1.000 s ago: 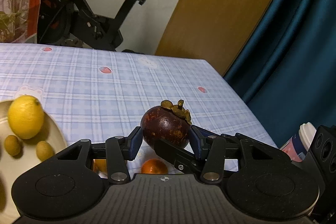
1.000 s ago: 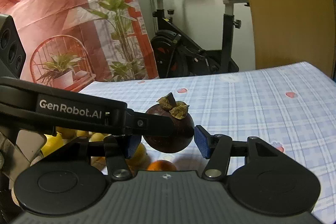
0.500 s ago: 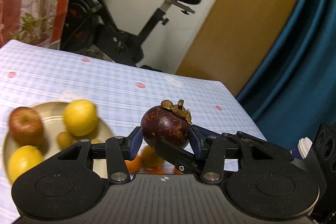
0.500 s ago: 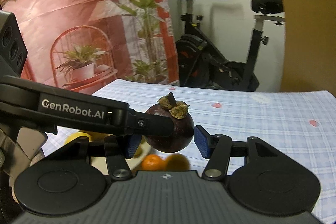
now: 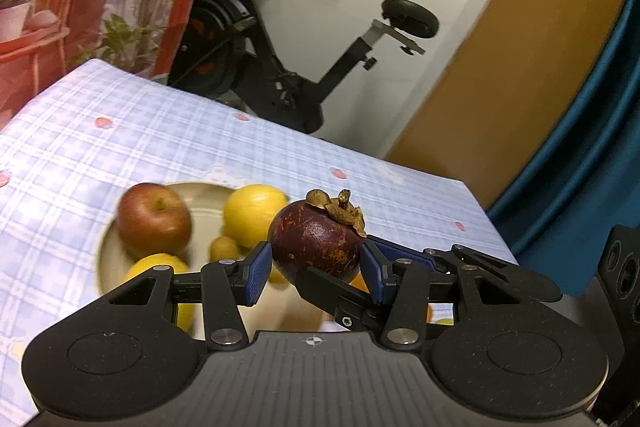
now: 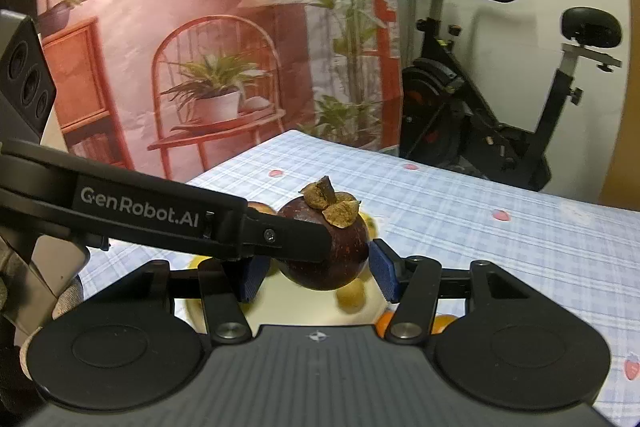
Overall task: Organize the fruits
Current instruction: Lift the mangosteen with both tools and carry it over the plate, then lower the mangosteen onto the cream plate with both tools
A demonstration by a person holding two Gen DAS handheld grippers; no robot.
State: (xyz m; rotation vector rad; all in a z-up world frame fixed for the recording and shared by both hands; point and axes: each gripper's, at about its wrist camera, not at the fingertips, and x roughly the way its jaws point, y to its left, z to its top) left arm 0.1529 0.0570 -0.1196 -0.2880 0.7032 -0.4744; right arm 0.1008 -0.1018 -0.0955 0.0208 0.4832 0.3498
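A dark purple mangosteen [image 5: 316, 243] with a dry brown cap hangs above the table. My left gripper [image 5: 316, 271] is shut on it, blue pads on both flanks. In the left wrist view a finger of the right gripper [image 5: 340, 293] crosses under the fruit. In the right wrist view the right gripper [image 6: 316, 275] is also shut on the mangosteen [image 6: 344, 255], and the left gripper's finger [image 6: 200, 219] lies across its front. Just beyond and below sits a beige plate [image 5: 108, 259] with a red apple [image 5: 154, 219], two lemons [image 5: 254, 213] and small yellow-brown fruits [image 5: 224, 247].
Oranges [image 6: 386, 321] lie on the checked tablecloth [image 5: 120, 147] beside the plate, under the grippers. An exercise bike [image 5: 260, 67] stands behind the table's far edge. A blue curtain [image 5: 580, 167] hangs at the right, close to the table's corner.
Both grippers carried the mangosteen leftward together, still gripping it. The plate of fruit has come from the left edge of view to just beyond the fingertips.
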